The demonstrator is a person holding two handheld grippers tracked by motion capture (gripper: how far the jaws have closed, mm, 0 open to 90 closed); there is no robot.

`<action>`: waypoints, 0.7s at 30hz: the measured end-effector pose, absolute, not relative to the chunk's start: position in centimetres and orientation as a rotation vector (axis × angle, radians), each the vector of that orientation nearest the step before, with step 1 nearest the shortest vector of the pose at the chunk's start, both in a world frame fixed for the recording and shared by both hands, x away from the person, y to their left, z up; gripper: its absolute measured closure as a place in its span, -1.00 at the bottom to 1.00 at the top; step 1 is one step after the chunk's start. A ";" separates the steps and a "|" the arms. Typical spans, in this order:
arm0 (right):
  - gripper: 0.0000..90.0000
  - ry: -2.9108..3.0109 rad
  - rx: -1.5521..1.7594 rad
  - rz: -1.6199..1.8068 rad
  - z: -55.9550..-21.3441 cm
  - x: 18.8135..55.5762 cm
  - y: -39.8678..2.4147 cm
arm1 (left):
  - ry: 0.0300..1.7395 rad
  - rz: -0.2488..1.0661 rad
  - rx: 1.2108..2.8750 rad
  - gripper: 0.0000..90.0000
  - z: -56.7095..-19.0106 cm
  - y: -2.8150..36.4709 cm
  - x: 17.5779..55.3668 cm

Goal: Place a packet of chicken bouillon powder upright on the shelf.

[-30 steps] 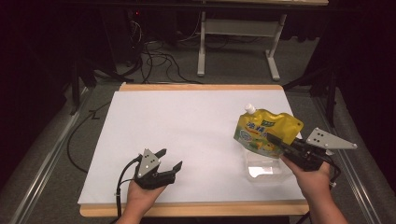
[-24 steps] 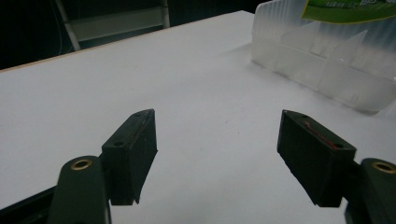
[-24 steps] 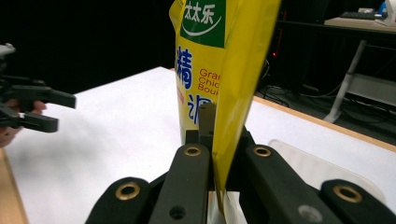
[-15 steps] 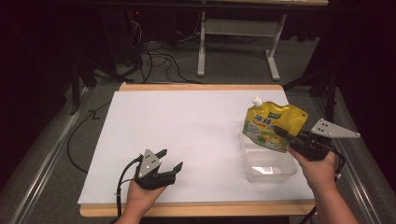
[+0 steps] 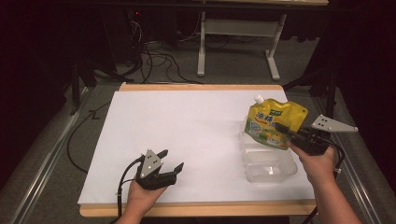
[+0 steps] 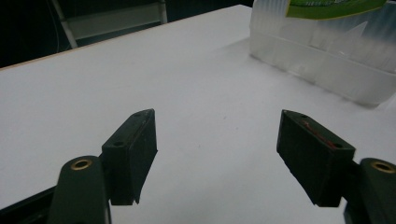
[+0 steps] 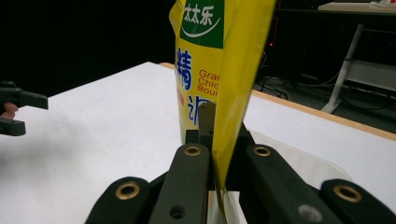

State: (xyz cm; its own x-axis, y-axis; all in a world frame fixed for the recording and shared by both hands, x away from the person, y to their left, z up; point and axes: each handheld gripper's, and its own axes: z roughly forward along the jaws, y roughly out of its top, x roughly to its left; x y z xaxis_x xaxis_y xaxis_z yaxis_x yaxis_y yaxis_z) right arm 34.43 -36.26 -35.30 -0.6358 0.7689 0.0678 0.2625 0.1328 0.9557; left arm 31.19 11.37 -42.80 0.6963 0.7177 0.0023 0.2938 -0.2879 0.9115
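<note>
The right gripper (image 5: 286,130) pinches the yellow spout pouch (image 5: 273,122) by its edge, so it hangs upright over the clear plastic tub (image 5: 271,163) on the worktop (image 5: 187,130), likely to lower it in; the left gripper (image 5: 164,165) rests spread and empty, well clear

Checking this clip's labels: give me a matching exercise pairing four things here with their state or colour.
Things:
1. left gripper
2. right gripper
3. pouch
4. container

States:
A. clear, on the table under the pouch
B. yellow, white spout, held up off the table
C. jaws open, nothing between them
D. jaws clamped on the pouch's edge

Pairs: 1-C, 2-D, 3-B, 4-A
</note>
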 end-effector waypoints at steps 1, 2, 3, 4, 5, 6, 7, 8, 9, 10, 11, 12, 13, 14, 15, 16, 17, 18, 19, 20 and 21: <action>1.00 1.973 0.995 1.523 -35.4 34.5 -36.3 | 0.790 0.513 1.873 -0.35 -42.8 11.4 31.2; 1.00 1.973 0.995 1.523 -35.4 34.5 -36.3 | 0.790 0.513 1.873 -0.35 -42.8 11.4 31.2; 1.00 1.973 0.995 1.522 -35.6 34.6 -36.4 | 0.790 0.513 1.873 -0.35 -42.8 11.3 31.2; 1.00 1.972 0.998 1.521 -35.6 34.7 -36.5 | 0.790 0.513 1.873 -0.35 -42.8 11.3 31.2; 1.00 1.975 1.003 1.526 -35.7 34.7 -36.5 | 0.789 0.514 1.875 -0.35 -42.8 11.3 31.2; 1.00 1.977 0.999 1.525 -35.7 34.8 -36.5 | 0.789 0.514 1.876 -0.35 -42.8 11.3 31.2; 1.00 1.979 1.000 1.521 -35.8 34.8 -36.5 | 0.789 0.513 1.876 -0.35 -42.8 11.3 31.2; 1.00 1.979 1.000 1.521 -35.8 34.8 -36.5 | 0.789 0.513 1.876 -0.35 -42.8 11.3 31.2; 1.00 1.987 1.001 1.521 -35.9 35.0 -36.5 | 0.788 0.514 1.877 -0.35 -42.8 11.3 31.2; 1.00 1.987 1.001 1.521 -35.9 35.0 -36.5 | 0.788 0.514 1.877 -0.35 -42.8 11.3 31.2; 1.00 1.994 1.004 1.513 -36.1 35.1 -36.3 | 0.788 0.514 1.877 -0.35 -42.8 11.3 31.2; 1.00 1.997 1.000 1.511 -36.1 35.1 -36.3 | 0.788 0.515 1.878 -0.35 -42.8 11.3 31.2; 1.00 2.004 1.000 1.508 -36.2 35.1 -36.2 | 0.788 0.515 1.878 -0.35 -42.8 11.3 31.2; 1.00 2.004 1.000 1.508 -36.2 35.1 -36.2 | 0.788 0.515 1.878 -0.35 -42.8 11.3 31.2; 1.00 2.008 1.002 1.503 -36.4 35.2 -36.1 | 0.787 0.516 1.879 -0.35 -42.8 11.3 31.2; 1.00 2.008 1.002 1.503 -36.4 35.2 -36.1 | 0.787 0.516 1.879 -0.35 -42.8 11.3 31.2; 1.00 2.010 1.002 1.497 -36.5 35.3 -36.1 | 0.787 0.516 1.880 -0.35 -42.8 11.3 31.2; 1.00 2.011 1.005 1.495 -36.6 35.3 -36.1 | 0.787 0.515 1.880 -0.35 -42.8 11.3 31.2; 1.00 2.013 1.004 1.492 -36.6 35.4 -36.1 | 0.785 0.516 1.883 -0.35 -42.8 11.3 31.2; 1.00 2.013 1.004 1.492 -36.6 35.4 -36.1 | 0.785 0.516 1.883 -0.35 -42.8 11.3 31.2; 1.00 2.015 1.005 1.490 -36.7 35.4 -36.1 | 0.785 0.516 1.882 -0.35 -42.8 11.3 31.2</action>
State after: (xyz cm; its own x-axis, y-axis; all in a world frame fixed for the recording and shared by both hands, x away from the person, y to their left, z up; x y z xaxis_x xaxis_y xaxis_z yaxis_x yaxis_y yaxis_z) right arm 35.44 -36.15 -36.68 -0.6403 0.7647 0.0722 0.2934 0.1566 0.9431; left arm 31.17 11.27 -42.83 0.6993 0.7147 0.0098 0.2921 -0.2982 0.9087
